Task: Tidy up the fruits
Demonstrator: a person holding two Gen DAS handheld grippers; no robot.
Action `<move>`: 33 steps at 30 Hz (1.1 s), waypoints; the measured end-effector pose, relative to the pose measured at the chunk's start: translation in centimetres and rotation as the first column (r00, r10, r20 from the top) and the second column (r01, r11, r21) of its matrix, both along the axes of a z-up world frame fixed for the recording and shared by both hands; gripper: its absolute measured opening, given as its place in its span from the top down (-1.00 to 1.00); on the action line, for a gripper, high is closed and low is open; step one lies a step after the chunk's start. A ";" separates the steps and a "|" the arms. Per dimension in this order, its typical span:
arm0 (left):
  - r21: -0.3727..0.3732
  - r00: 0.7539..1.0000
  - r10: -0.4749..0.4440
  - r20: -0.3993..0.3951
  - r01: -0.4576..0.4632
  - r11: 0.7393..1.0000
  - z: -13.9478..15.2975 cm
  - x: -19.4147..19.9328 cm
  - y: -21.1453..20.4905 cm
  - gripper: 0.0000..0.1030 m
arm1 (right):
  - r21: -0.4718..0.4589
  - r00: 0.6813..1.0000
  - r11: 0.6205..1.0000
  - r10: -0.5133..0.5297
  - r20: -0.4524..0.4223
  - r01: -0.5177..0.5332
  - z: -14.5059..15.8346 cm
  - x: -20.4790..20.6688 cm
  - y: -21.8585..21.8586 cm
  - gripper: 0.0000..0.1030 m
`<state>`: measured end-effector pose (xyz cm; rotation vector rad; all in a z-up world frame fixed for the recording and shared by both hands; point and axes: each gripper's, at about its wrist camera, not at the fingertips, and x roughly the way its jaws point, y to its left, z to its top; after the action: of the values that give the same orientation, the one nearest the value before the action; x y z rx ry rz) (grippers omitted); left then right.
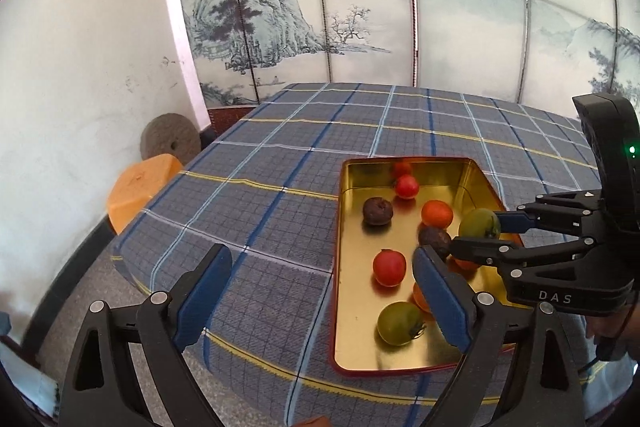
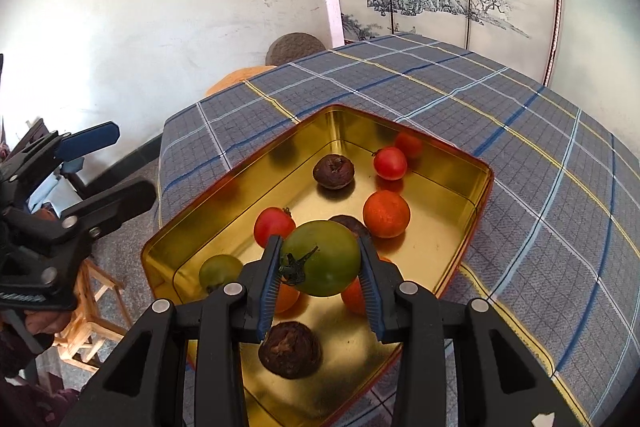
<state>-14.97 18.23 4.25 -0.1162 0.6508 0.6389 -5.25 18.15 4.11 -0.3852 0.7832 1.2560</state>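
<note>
Green round tomato (image 2: 322,263) pinched between my right gripper (image 2: 320,277) pads, stem leftward — shallow gold metal tin (image 2: 480,187) directly beneath; left gripper (image 1: 322,295) wide open, empty, farther off.

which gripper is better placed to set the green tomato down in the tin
Right. The right hand-held gripper already grips the green tomato above the gold tin. The left hand-held gripper is open, holding nothing, at the tin's edge.

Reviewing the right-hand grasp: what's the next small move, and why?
Probably lower the green tomato into the gold tin and release. The right gripper has it clamped above the tin floor, with other fruit directly beneath, so aim for a bare patch. The left gripper is open and idle.
</note>
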 end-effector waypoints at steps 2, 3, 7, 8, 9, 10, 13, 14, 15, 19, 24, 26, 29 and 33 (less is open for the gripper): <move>-0.005 1.000 -0.002 0.002 0.002 1.000 0.1 0.0 0.0 -0.78 | -0.001 1.000 1.000 0.003 0.005 -0.003 0.0 -0.1 0.2 0.32; -0.008 1.000 -0.004 0.002 0.004 1.000 0.1 0.0 0.0 -0.78 | -0.001 1.000 1.000 0.004 0.006 -0.004 0.0 -0.2 0.2 0.32; -0.007 1.000 -0.008 0.005 0.008 1.000 0.3 0.0 -0.1 -0.78 | 0.003 1.000 1.000 -0.002 0.008 0.002 0.1 -0.3 0.4 0.32; -0.007 1.000 -0.011 0.008 0.011 1.000 0.3 -0.1 -0.2 -0.78 | 0.011 1.000 1.000 -0.006 0.006 0.006 0.2 -0.2 0.3 0.31; -0.006 1.000 -0.016 0.014 0.016 1.000 0.5 -0.2 -0.3 -0.78 | 0.023 1.000 1.000 -0.006 -0.001 0.006 0.3 -0.1 0.2 0.31; -0.004 1.000 -0.019 0.018 0.019 1.000 0.6 -0.2 -0.3 -0.78 | 0.045 1.000 0.999 -0.010 -0.005 0.010 0.6 -0.1 0.0 0.28; 0.004 0.999 -0.030 0.037 0.030 1.000 1.2 -0.5 -0.7 -0.78 | 0.110 1.000 0.994 -0.025 0.001 0.024 1.9 -0.3 -0.9 -0.11; 0.008 0.999 -0.033 0.042 0.032 0.999 1.5 -0.5 -0.9 -0.78 | 0.134 1.000 0.991 -0.025 0.005 0.024 2.4 -0.4 -1.2 -0.24; 0.012 0.998 -0.036 0.048 0.035 0.999 1.7 -0.6 -1.0 -0.78 | 0.155 0.999 0.988 -0.030 0.016 0.027 2.9 -0.6 -1.6 -0.30; 0.022 0.997 -0.048 0.067 0.046 0.999 2.5 -1.0 -1.6 -0.79 | 0.242 0.997 0.969 -0.059 0.047 0.045 5.2 -1.5 -3.6 -0.50; 0.036 0.994 -0.063 0.089 0.060 0.998 3.7 -1.5 -2.5 -0.83 | 0.313 0.992 0.948 -0.094 0.087 0.062 7.3 -2.6 -6.4 -0.70; 0.036 0.993 -0.069 0.096 0.066 0.997 4.1 -1.7 -2.8 -0.87 | 0.327 0.989 0.943 -0.103 0.102 0.064 7.9 -3.1 -7.3 -0.76; 0.030 0.992 -0.081 0.095 0.078 0.996 4.4 -1.8 -3.1 -0.90 | 0.343 0.986 0.937 -0.118 0.118 0.071 8.5 -3.5 -9.0 -0.83; 0.042 0.990 -0.070 0.119 0.066 0.997 4.9 -2.2 -3.6 -0.93 | 0.325 0.980 0.939 -0.155 0.123 0.108 7.8 -2.8 -11.1 -0.93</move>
<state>-17.15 14.64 9.12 -0.0958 0.5233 0.5737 -8.08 7.00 11.86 -0.1576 0.4615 1.1881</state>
